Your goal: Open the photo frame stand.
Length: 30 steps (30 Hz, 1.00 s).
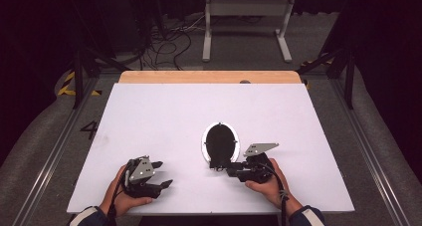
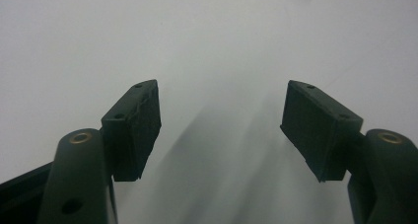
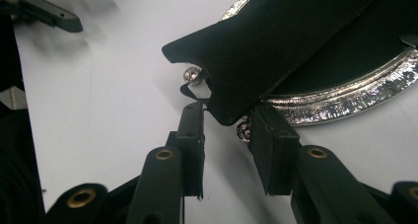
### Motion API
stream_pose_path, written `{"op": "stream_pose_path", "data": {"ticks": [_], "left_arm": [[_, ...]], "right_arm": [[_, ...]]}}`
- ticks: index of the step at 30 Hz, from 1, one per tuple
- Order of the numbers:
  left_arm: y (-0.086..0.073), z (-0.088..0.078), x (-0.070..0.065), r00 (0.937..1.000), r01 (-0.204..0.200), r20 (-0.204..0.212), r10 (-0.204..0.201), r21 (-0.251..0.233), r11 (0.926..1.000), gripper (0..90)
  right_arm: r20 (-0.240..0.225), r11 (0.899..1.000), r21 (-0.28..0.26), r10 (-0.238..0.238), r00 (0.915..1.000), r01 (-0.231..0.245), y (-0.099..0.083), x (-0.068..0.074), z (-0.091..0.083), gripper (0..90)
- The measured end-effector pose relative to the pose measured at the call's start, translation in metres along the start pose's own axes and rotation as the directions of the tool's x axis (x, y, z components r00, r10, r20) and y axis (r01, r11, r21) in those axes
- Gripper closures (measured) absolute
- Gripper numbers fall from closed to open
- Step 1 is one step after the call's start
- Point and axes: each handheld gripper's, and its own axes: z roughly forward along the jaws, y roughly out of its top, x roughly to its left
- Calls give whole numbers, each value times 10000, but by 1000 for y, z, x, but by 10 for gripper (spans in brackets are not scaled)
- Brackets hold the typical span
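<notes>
Down near the lower middle of the high view, the oval frame lay flat on the white counter, its silver rim ringing a black back panel. The right tongs sat at the frame's lower edge, a little right of centre in that view, held by the right hand, with the grey plate on top pointing toward the upper right. In the right gripper view the black stand flap of the frame stretched from the upper right down to the middle, its rounded tip sitting between the two jaws; the jaws stood a little apart, and the pads did not press on the flap (the left pad looked to be just at its edge, though I could not tell whether it touched). Small silver studs showed beside the flap, and the silver rim curved across the right of that view. The left tongs rested at the lower left of the high view, well apart from the frame, in the left hand. Its jaws stood wide apart over bare counter, with nothing between the pads.
</notes>
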Motion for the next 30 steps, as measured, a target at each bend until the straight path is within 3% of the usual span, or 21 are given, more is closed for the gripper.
{"op": "stream_pose_path", "data": {"ticks": [3,5,7,10,13,14,16,18,20,21,22,25,27,30], "left_arm": [[0,0,0,10000,9,-10,-9,21,10000,311],[1,1,0,10000,4,-15,-4,32,10000,307],[1,1,-1,10000,-53,5,53,83,10000,306],[2,2,-1,10000,-54,39,54,134,9999,301],[2,4,-1,10000,-40,22,40,150,9999,296],[2,4,-1,10000,-40,22,40,150,9999,296],[2,4,0,10000,-25,65,24,141,9999,296],[3,4,0,10000,-76,28,76,132,9999,296],[4,4,1,10000,10,25,-10,24,10000,295],[4,4,2,10000,55,20,-55,38,10000,294],[3,4,3,10000,86,37,-86,43,10000,293],[4,7,4,9998,108,153,-108,32,9999,291],[6,10,5,9998,53,194,-55,64,10000,288],[11,17,8,9997,67,216,-70,100,9999,277]], "right_arm": [[-573,9981,-91,595,9966,-601,0,-7,2,622],[-1071,9944,-137,1024,9890,-1044,0,-11,3,610],[-1261,9894,-228,1393,9822,-1432,0,-16,5,616],[-1905,9758,-235,2091,9592,-2174,0,-24,8,626],[-2142,9559,-296,2795,9360,-2922,0,-31,10,606],[-2142,9559,-296,2795,9360,-2922,0,-31,10,606],[-2352,9421,-327,3173,9187,-3337,0,-34,12,611],[-2436,9345,-327,3365,9096,-3544,0,-34,14,607],[-2691,9185,-380,3700,8892,-3936,1,-36,16,601],[-2732,9148,-380,3776,8848,-4021,1,-37,16,599],[-2798,9059,-404,3947,8752,-4215,2,-37,16,595],[-2907,8909,-486,4200,8597,-4516,4,-38,17,570],[-2846,8896,-561,4208,8613,-4532,7,-39,18,545],[-2969,8809,-546,4352,8499,-4702,8,-40,21,541]]}}
